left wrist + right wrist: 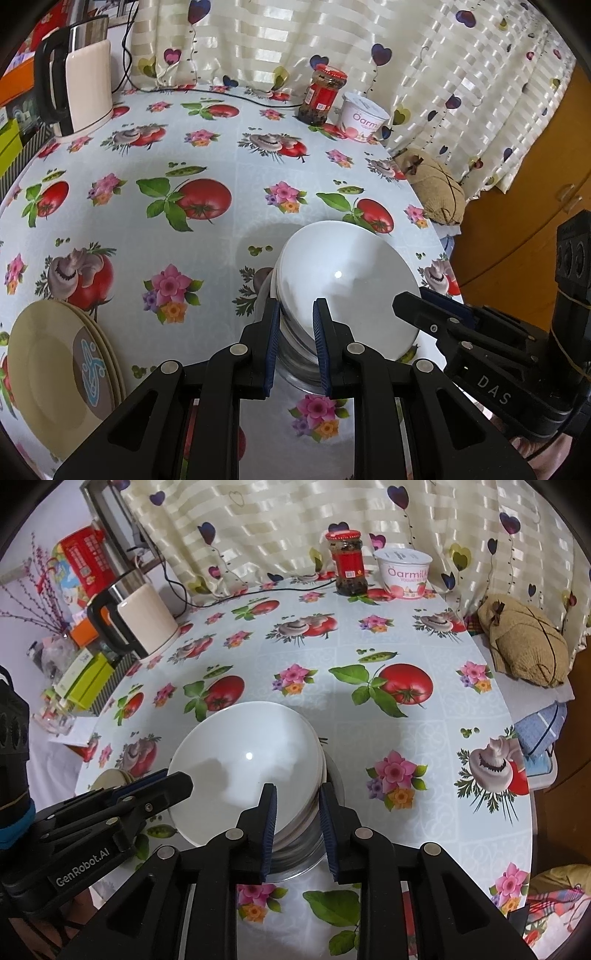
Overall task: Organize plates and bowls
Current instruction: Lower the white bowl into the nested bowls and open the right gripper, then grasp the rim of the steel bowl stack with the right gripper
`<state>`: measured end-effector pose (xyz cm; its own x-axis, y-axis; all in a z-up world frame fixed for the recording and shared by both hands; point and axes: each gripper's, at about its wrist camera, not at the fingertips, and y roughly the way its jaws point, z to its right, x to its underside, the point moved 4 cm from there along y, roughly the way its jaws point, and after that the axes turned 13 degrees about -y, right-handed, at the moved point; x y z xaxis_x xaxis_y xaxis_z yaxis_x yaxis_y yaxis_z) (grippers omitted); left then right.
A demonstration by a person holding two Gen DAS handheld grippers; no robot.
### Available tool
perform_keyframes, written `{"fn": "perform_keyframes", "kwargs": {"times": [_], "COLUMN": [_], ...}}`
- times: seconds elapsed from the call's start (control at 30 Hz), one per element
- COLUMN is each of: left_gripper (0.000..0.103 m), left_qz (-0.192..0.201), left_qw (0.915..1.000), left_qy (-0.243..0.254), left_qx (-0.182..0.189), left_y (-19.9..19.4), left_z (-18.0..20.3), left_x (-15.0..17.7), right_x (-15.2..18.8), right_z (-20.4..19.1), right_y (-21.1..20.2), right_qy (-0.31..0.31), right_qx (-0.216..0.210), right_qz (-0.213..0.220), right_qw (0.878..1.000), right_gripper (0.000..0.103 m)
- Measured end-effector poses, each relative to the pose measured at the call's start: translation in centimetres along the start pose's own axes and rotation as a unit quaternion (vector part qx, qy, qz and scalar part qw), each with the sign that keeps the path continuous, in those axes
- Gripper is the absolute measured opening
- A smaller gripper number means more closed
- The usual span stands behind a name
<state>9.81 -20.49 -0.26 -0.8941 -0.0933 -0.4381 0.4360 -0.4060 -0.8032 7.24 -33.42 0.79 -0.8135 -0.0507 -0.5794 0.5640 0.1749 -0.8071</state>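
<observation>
Your left gripper (295, 314) and right gripper (297, 797) each straddle opposite edges of the stack of white bowls (347, 284) nested on the tabletop (207, 236), jaws slightly apart; whether the pads press on the rims you cannot tell. The top bowl is empty. Cream plates (55, 365) sit stacked to the left, also empty

A home, probably a dining corner. The table (424, 738) wears a wipe-clean cloth printed with tomatoes, mushrooms and flowers. On it stand a kettle (144, 624) with its cord, a sauce jar (347, 563) and a yogurt tub (404, 572). A heart-patterned curtain (295, 528) hangs behind. Boxes (85, 683) crowd a side surface, blurred by the lens edge.
</observation>
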Motion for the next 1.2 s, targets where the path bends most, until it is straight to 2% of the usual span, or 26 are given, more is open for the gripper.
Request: {"fn": "perform_keyframes", "kwargs": {"times": [0.2,0.67,0.93,1.2], "left_gripper": [0.019,0.019,0.019,0.019], "left_qz": [0.013,0.019,0.038,0.055], "left_qw": [0.9998,0.9996,0.999,0.9983], "left_qy": [0.014,0.021,0.024,0.018], "left_qx": [-0.002,-0.001,0.005,0.01], "left_y": [0.0,0.2,-0.8,-2.0], "left_z": [0.1,0.1,0.3,-0.5], "left_x": [0.2,0.2,-0.1,-0.8], "right_x": [0.0,0.0,-0.1,0.1], "right_z": [-0.2,-0.1,0.4,1.6], "right_y": [0.0,-0.3,-0.9,-1.8], "right_qy": [-0.017,-0.014,-0.003,0.009], "right_qx": [0.013,0.005,-0.004,-0.011], "right_qz": [0.007,0.009,0.015,0.03], "right_qw": [1.0,1.0,1.0,0.999], "right_gripper": [0.019,0.019,0.02,0.026]}}
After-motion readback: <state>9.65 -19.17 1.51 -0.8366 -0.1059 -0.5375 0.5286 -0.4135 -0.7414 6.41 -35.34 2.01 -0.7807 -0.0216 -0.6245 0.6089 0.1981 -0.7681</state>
